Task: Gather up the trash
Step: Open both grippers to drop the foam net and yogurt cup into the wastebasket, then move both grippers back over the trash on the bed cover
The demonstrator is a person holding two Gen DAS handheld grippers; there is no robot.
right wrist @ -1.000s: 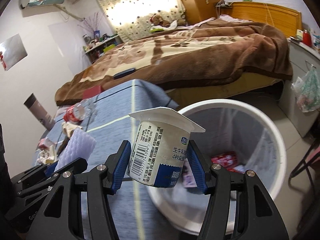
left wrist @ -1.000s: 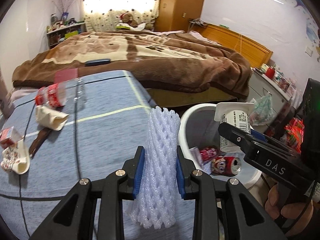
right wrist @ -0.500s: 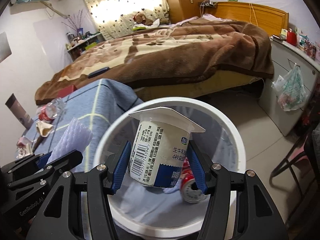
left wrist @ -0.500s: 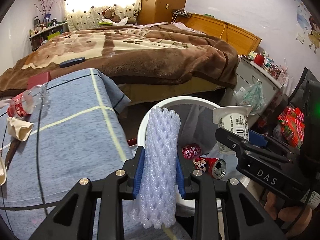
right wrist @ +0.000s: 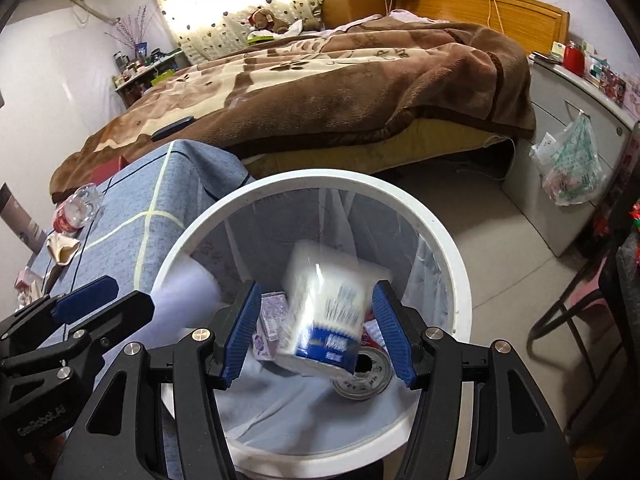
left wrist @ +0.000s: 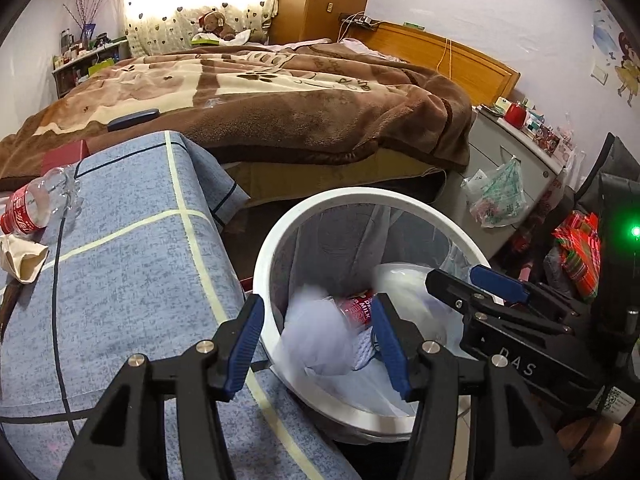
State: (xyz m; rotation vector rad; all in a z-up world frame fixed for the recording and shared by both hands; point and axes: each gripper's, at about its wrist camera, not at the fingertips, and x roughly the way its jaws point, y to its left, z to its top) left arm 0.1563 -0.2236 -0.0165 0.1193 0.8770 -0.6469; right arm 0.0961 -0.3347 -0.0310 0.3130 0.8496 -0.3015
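Note:
Both grippers hover over the white trash bin point(left wrist: 332, 204) point(right wrist: 452, 248) beside the blue-covered table. My left gripper point(left wrist: 318, 344) is open; the white foam net sleeve point(left wrist: 316, 340) is a blur falling into the bin below it. My right gripper point(right wrist: 318, 330) is open; the yogurt cup point(right wrist: 326, 312), blurred, drops between the fingers into the bin. A soda can point(right wrist: 366, 376) and a small purple carton point(right wrist: 270, 330) lie at the bottom. The right gripper also shows in the left wrist view point(left wrist: 472, 284).
On the blue tablecloth point(left wrist: 128, 272) lie a plastic bottle with a red label point(left wrist: 36, 200), a crumpled paper point(left wrist: 22, 256) and a black cable point(left wrist: 58, 280). A bed with a brown blanket point(left wrist: 280, 104) stands behind. A grey cabinet point(right wrist: 572, 120) with a hanging bag is at right.
Both grippers opened over the bin. The foam sleeve and the yogurt cup left the fingers and are falling into the bin.

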